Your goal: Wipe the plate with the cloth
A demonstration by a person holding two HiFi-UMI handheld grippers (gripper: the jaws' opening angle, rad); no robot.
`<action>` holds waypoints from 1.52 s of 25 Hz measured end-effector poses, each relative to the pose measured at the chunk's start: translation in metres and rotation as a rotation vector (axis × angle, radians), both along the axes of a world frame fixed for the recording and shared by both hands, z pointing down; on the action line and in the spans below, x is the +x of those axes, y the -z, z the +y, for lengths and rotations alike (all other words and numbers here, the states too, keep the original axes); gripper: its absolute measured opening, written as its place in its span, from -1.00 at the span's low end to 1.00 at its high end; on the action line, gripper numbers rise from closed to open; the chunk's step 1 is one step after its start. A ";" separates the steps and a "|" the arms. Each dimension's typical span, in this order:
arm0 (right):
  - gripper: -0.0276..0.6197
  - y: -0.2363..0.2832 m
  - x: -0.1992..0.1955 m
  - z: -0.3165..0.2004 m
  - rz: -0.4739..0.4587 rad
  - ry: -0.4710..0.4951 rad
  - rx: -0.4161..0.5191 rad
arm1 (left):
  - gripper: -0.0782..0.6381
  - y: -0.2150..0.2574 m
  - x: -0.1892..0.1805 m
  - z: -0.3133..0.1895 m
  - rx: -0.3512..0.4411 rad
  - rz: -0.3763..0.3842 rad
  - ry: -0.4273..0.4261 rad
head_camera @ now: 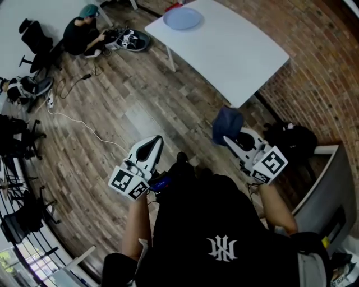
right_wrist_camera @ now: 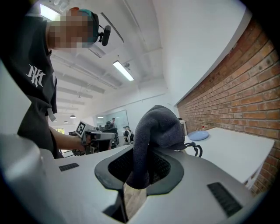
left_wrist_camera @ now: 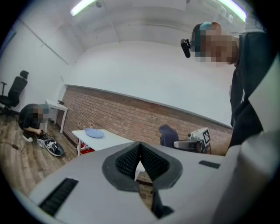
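The right tool [head_camera: 230, 140] gripped a dark blue cloth [head_camera: 227, 123]; the left tool [head_camera: 154, 143] was closed, empty. A blue plate [head_camera: 182, 18] sat on the white desk [head_camera: 235, 56], well apart.

In the right gripper view, the lower end of the cloth [right_wrist_camera: 159, 129] goes down between the jaws of the right gripper [right_wrist_camera: 140, 169], which press on it, and it is hidden there. In the head view, the top edge of the frame cuts off the far end of the table [head_camera: 235, 50]. A red thing [head_camera: 174, 7] at the table's edge is mostly hidden. At the upper left, what the seated person [head_camera: 84, 31] handles is too small to tell.
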State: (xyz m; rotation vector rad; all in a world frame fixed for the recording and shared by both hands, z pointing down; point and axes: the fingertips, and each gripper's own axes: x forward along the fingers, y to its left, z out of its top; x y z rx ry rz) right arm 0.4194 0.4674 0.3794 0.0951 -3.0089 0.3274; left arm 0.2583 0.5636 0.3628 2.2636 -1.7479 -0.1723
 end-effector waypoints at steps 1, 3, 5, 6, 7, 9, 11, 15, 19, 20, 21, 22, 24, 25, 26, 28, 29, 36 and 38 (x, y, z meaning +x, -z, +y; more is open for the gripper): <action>-0.66 0.001 -0.009 -0.005 0.003 -0.006 0.004 | -0.77 0.004 -0.012 -0.005 0.022 0.018 0.006; -0.66 0.008 -0.030 -0.016 0.005 -0.018 0.012 | -0.77 0.007 -0.039 -0.016 0.045 0.028 0.015; -0.66 0.018 -0.053 -0.025 0.005 -0.027 0.025 | -0.77 0.007 -0.066 -0.026 0.046 0.037 0.018; -0.66 0.024 -0.065 -0.030 0.004 -0.034 0.031 | -0.77 0.009 -0.078 -0.030 0.050 0.045 0.015; -0.66 0.029 -0.076 -0.034 0.003 -0.044 0.036 | -0.77 0.010 -0.089 -0.033 0.055 0.052 0.009; -0.66 0.037 -0.092 -0.044 0.000 -0.070 0.039 | -0.77 0.012 -0.106 -0.041 0.062 0.060 -0.011; -0.66 0.040 -0.101 -0.052 0.001 -0.099 0.043 | -0.77 0.008 -0.119 -0.052 0.064 0.063 -0.040; -0.66 0.030 -0.115 -0.067 0.024 -0.156 0.034 | -0.77 -0.005 -0.137 -0.078 0.044 0.082 -0.097; -0.66 0.018 -0.128 -0.082 0.047 -0.162 0.002 | -0.77 -0.012 -0.144 -0.096 0.023 0.106 -0.114; -0.66 0.016 -0.132 -0.089 0.046 -0.160 -0.007 | -0.77 -0.015 -0.146 -0.101 0.012 0.105 -0.116; -0.66 0.014 -0.137 -0.098 0.040 -0.157 -0.014 | -0.77 -0.017 -0.149 -0.108 0.002 0.103 -0.116; -0.66 0.013 -0.143 -0.107 0.029 -0.152 -0.018 | -0.77 -0.019 -0.153 -0.115 -0.008 0.099 -0.114; -0.66 0.011 -0.155 -0.126 0.007 -0.137 -0.017 | -0.77 -0.019 -0.161 -0.131 -0.023 0.086 -0.100; -0.66 0.011 -0.161 -0.136 -0.005 -0.126 -0.015 | -0.77 -0.016 -0.165 -0.138 -0.024 0.077 -0.090; -0.66 0.012 -0.167 -0.146 -0.016 -0.114 -0.014 | -0.77 -0.012 -0.170 -0.147 -0.022 0.066 -0.079; -0.66 0.015 -0.179 -0.172 -0.037 -0.095 -0.008 | -0.77 -0.001 -0.179 -0.167 -0.014 0.042 -0.059; -0.66 0.016 -0.185 -0.186 -0.046 -0.087 -0.009 | -0.77 0.003 -0.185 -0.179 -0.013 0.029 -0.049; -0.66 0.034 -0.217 -0.263 -0.071 0.004 0.011 | -0.77 0.031 -0.204 -0.247 -0.007 -0.006 0.020; -0.66 0.039 -0.220 -0.278 -0.077 0.014 0.009 | -0.77 0.039 -0.207 -0.259 -0.001 -0.002 0.036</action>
